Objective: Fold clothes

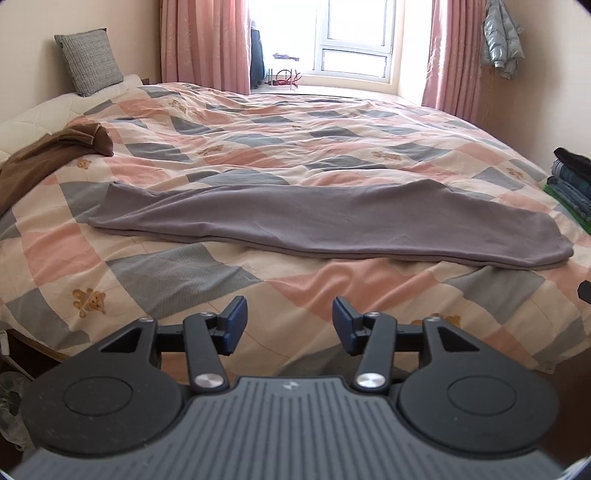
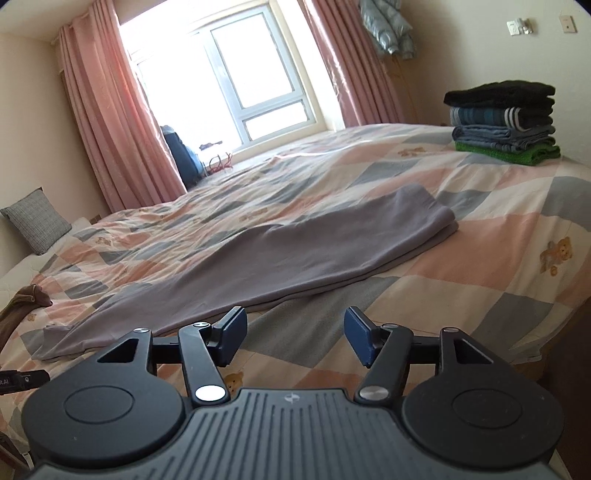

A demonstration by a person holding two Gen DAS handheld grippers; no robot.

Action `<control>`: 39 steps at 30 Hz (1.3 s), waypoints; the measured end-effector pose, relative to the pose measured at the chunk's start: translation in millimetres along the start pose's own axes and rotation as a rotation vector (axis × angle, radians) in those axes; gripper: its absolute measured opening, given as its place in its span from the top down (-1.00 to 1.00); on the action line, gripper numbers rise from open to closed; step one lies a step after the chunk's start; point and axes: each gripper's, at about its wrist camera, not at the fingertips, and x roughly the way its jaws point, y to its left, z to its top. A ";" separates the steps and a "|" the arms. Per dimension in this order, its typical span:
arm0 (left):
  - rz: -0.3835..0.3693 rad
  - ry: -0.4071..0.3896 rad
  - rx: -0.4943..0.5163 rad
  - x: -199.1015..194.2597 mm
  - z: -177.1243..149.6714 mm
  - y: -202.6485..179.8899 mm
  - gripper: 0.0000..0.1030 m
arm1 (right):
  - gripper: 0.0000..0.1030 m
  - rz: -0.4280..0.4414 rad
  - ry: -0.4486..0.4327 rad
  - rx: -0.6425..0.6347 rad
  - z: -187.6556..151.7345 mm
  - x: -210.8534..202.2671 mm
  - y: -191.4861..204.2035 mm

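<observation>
A grey garment (image 1: 314, 221) lies folded into a long band across the checked quilt (image 1: 258, 122); in the right wrist view the same grey garment (image 2: 277, 258) runs from lower left to upper right. My left gripper (image 1: 289, 325) hovers over the quilt's near edge, short of the garment, open and holding nothing. My right gripper (image 2: 295, 336) is likewise open and holds nothing, just in front of the garment's near hem. A brown garment (image 1: 48, 155) lies crumpled at the bed's left side.
A stack of folded clothes (image 2: 506, 122) sits on the bed's far right corner. A grey cushion (image 1: 88, 61) leans on the wall at left. Pink curtains (image 1: 203, 40) frame the window behind the bed. A jacket (image 2: 388, 26) hangs by the right curtain.
</observation>
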 end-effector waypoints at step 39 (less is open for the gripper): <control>0.060 -0.239 -0.877 194.0 75.0 253.7 0.96 | -0.40 -0.061 0.309 0.068 38.5 194.4 -23.5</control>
